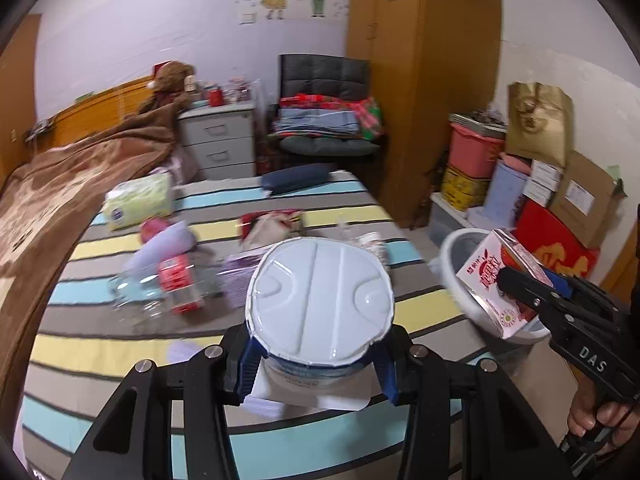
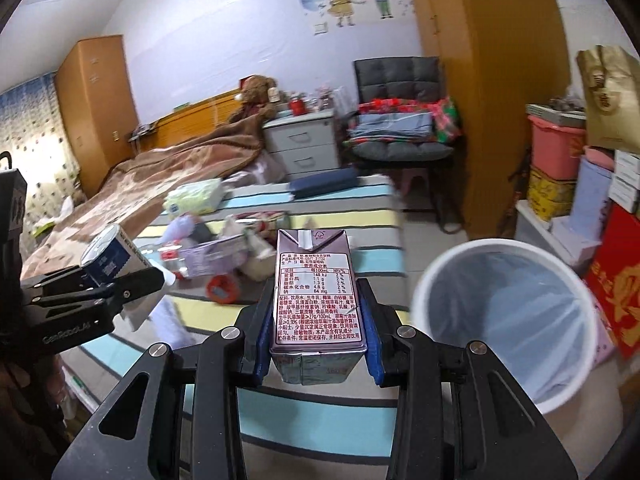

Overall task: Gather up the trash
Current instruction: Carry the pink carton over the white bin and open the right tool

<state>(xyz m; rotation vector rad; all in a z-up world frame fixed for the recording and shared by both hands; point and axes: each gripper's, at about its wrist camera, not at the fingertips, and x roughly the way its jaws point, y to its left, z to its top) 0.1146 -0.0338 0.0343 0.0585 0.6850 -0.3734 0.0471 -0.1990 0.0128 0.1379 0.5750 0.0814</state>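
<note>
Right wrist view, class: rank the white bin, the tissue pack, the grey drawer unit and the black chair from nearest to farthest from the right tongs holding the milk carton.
1. White bin, just right of the right tongs and milk carton.
2. Tissue pack, on the bed, ahead and left.
3. Grey drawer unit and black chair, by the far wall: too close to call.

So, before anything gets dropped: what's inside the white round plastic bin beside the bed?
The white round plastic bin shows only a clear liner bag; no trash visible. Its near rim hides part of the bottom.

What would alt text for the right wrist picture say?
A black claw grips a small drink carton above a striped bed, beside a lined white trash bin. At left, a second claw holds a yogurt cup.
</note>
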